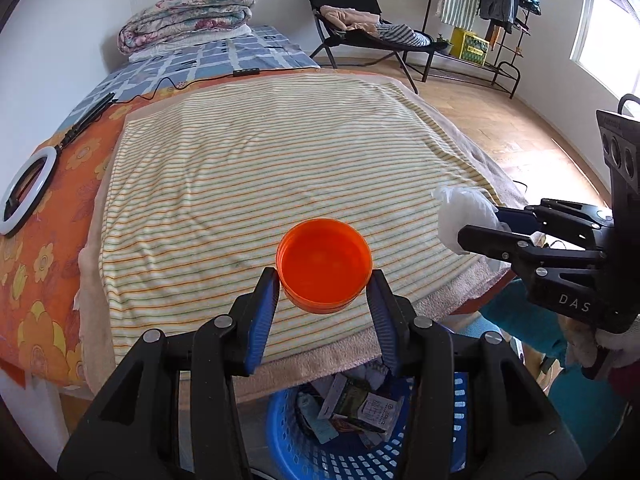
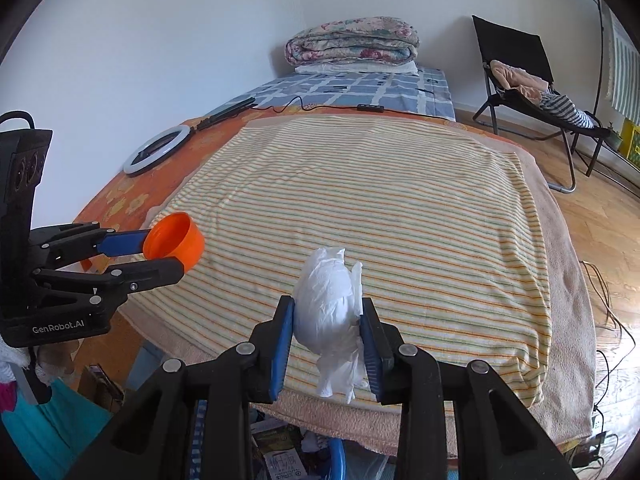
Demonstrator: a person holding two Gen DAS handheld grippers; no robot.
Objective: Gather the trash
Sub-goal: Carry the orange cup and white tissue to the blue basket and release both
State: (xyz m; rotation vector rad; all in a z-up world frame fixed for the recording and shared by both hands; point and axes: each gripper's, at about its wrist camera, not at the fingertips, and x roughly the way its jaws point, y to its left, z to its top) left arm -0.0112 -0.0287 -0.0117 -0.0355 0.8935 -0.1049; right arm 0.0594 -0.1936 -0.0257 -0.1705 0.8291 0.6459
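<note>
Above the blue basket (image 1: 360, 440) of trash, the left claw (image 1: 325, 280) pinches an orange cap (image 1: 325, 265) while the right claw (image 2: 328, 320) pinches crumpled white paper (image 2: 330, 312), both apparently carried off the striped bed (image 1: 260, 168) for dropping in.

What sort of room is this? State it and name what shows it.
Most likely a bedroom: a bed with a folded quilt at its far end, and a clothes rack hung with garments beside a folding chair.

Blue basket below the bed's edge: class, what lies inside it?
The blue basket holds a heap of paper wrappers and packaging. The left gripper covers part of it; its bottom is hidden.
</note>
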